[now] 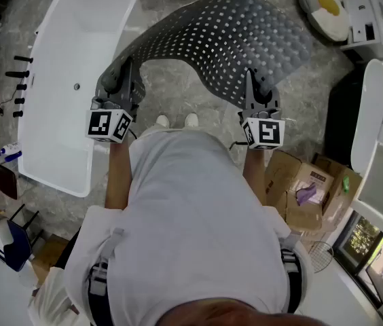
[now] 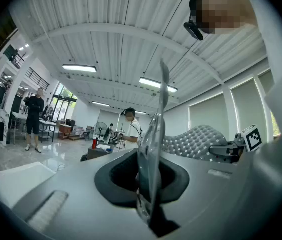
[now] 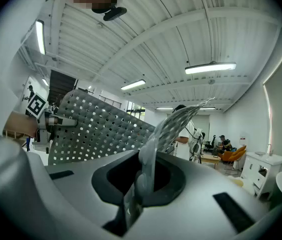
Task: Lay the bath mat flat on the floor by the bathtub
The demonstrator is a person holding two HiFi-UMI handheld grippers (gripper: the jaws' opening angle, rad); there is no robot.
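Note:
A grey perforated bath mat (image 1: 222, 36) arches in the air ahead of me, above the grey floor to the right of the white bathtub (image 1: 69, 80). My left gripper (image 1: 118, 81) is shut on the mat's near left corner and my right gripper (image 1: 256, 95) on its near right edge. In the left gripper view the mat's edge (image 2: 153, 149) stands clamped between the jaws, with the mat's far part (image 2: 196, 139) and the other gripper off to the right. The right gripper view shows the mat (image 3: 151, 154) pinched likewise, its sheet (image 3: 96, 129) spreading left.
A round white and yellow robot vacuum (image 1: 325, 9) and a white dock lie at the top right. Open cardboard boxes (image 1: 307, 189) sit at my right. My shoes (image 1: 176, 121) stand under the mat. Dark bottles line the tub's left side. People stand far off in the room.

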